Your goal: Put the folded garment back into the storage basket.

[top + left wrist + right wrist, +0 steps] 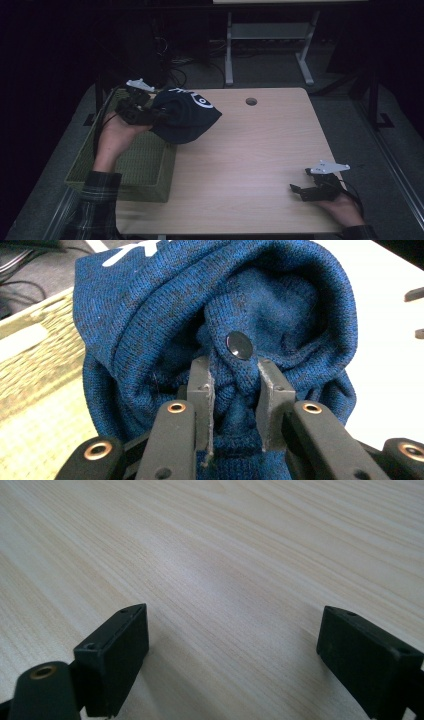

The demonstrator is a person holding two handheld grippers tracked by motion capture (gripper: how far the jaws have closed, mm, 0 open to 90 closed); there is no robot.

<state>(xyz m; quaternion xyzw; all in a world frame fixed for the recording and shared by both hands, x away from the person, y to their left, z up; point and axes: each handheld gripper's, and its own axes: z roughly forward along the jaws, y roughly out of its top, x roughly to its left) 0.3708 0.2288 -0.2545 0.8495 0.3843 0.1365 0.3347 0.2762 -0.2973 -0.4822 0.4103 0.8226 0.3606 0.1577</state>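
A dark blue knit garment (186,116) with white lettering hangs bunched in the air over the table's left edge and the basket's rim. My left gripper (159,116) is shut on a fold of it. In the left gripper view the two pads pinch the blue knit (150,340) just below a black snap button (238,345), with my left gripper (234,371) closed around the fold. My right gripper (295,190) rests open near the table's front right corner, held by a hand. In the right gripper view my right gripper (235,630) has wide-apart jaws over bare wood (225,545).
A green woven basket (145,172) stands at the table's left side, below the left hand. The light wooden table (250,150) has a round cable hole (251,101) near its back edge. A white stand's legs (270,45) lie beyond the table.
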